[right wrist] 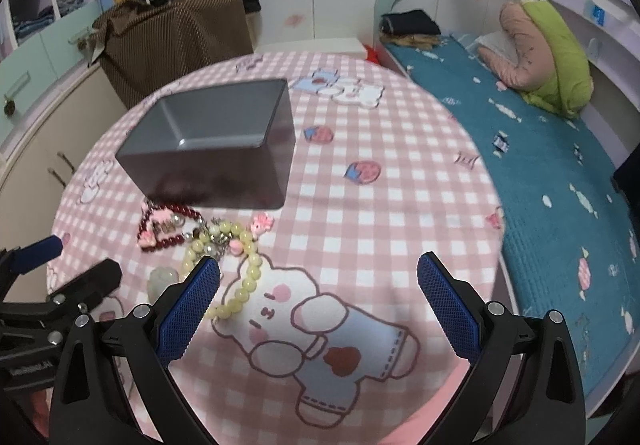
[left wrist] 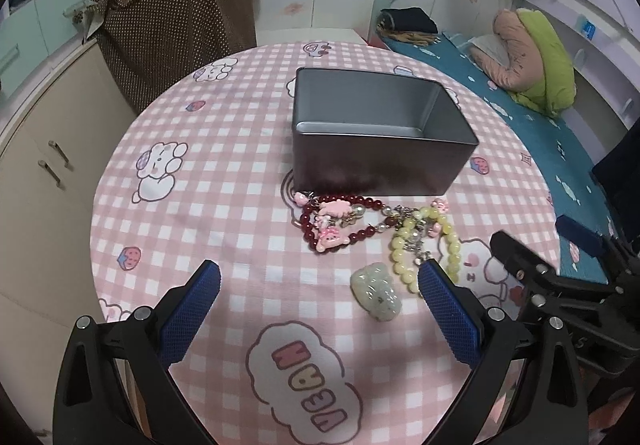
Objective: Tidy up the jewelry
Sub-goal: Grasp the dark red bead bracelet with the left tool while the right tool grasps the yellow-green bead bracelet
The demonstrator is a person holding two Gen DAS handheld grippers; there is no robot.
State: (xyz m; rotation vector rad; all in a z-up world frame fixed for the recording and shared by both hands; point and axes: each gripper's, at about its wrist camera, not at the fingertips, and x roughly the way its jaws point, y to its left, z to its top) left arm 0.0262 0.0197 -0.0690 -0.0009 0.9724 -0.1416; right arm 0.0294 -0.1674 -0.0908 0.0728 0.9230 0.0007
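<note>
1. One grey metal tin [left wrist: 380,133], lid off and nothing visible inside, stands on the pink checked tablecloth [left wrist: 224,173].
2. Jewelry count: three pieces, all on the cloth in front of the tin. One dark red bead bracelet [left wrist: 340,223] with pink charms lies just beside the tin's near wall; one pale yellow bead bracelet [left wrist: 424,245] lies to its right, their ends touching; one pale green carved stone pendant [left wrist: 376,291] lies nearest the left gripper.
3. Left gripper [left wrist: 320,285]: jaws spread wide, holding nothing, above the cloth near the pendant.
4. Right gripper [right wrist: 320,281]: jaws equally wide, empty, over a printed bear; its left finger [right wrist: 192,305] overlaps the yellow beads in view.
5. Writing: cloth print reads "VEAN" [left wrist: 308,385].
</note>
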